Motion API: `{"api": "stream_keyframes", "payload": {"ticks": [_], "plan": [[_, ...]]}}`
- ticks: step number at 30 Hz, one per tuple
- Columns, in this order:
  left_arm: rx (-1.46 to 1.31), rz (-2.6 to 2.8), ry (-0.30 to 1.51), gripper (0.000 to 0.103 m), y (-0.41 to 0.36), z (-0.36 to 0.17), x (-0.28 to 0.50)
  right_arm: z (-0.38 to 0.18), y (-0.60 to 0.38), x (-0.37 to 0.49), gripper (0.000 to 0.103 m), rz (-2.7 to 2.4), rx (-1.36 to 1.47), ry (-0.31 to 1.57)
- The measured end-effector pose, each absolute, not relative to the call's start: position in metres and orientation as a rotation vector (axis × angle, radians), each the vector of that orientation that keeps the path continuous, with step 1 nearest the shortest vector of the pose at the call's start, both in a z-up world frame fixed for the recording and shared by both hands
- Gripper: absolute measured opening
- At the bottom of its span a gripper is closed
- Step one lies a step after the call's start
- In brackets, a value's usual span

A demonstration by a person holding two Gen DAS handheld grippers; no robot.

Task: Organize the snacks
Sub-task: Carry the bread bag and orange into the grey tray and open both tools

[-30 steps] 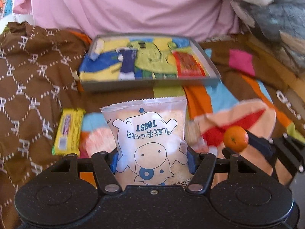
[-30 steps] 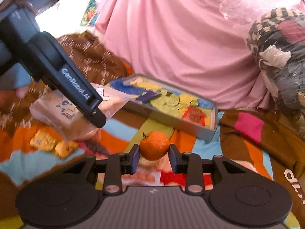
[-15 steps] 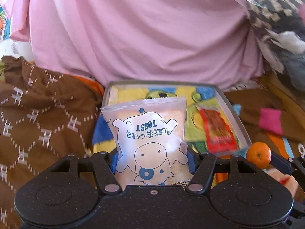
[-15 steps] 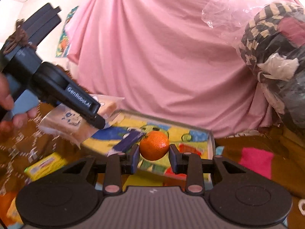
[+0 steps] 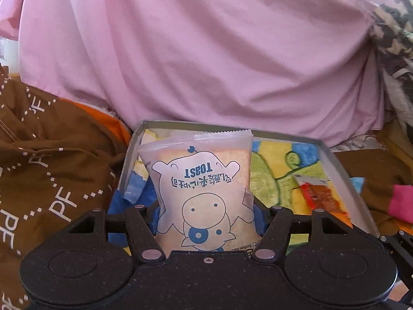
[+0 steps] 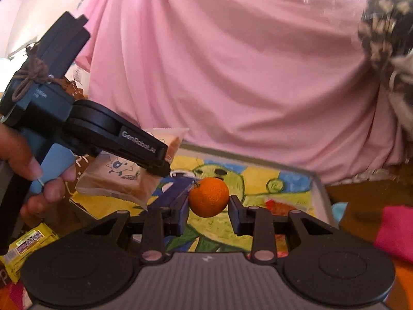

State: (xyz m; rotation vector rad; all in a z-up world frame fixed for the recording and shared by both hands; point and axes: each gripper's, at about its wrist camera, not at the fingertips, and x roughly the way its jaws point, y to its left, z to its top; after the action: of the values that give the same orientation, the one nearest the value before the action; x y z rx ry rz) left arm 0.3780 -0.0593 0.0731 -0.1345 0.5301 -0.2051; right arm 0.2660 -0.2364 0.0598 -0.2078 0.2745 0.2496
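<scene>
Over the tray (image 5: 343, 170), the left gripper (image 5: 205, 206) pinches a toast packet (image 5: 204, 193) and the right gripper (image 6: 208, 206) clamps an orange (image 6: 208, 200), both apparently held aloft, ready to drop in.

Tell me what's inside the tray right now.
The tray holds a red snack packet on its right side, over a cartoon-printed floor. Its left part is hidden behind the toast packet held in the left tongs, so anything there can't be seen.

Frosted plastic toast packet (image 5: 204, 180), dimpled orange peel (image 6: 209, 200), grey metal tray (image 5: 343, 170), soft pink cloth (image 5: 206, 51)
</scene>
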Motion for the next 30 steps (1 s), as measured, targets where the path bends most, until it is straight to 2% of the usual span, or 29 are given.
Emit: {"api": "stream_keyframes", "payload": {"ticks": [9,22,27,30], "plan": [[-0.175,-0.186,0.568,0.066,-0.045,0.042,0.404,0.039,-0.218,0.281,0.037,0.285,-0.226,0.312],[-0.167,-0.198,0.582,0.067,-0.045,0.031,0.402,0.031,-0.216,0.293,0.037,0.251,-0.210,0.381],[-0.166,-0.200,0.594,0.069,-0.046,0.032,0.401,0.037,-0.219,0.288,0.048,0.219,-0.215,0.354],[-0.167,-0.196,0.595,0.076,-0.046,0.036,0.397,0.044,-0.222,0.283,0.057,0.203,-0.220,0.339]]}}
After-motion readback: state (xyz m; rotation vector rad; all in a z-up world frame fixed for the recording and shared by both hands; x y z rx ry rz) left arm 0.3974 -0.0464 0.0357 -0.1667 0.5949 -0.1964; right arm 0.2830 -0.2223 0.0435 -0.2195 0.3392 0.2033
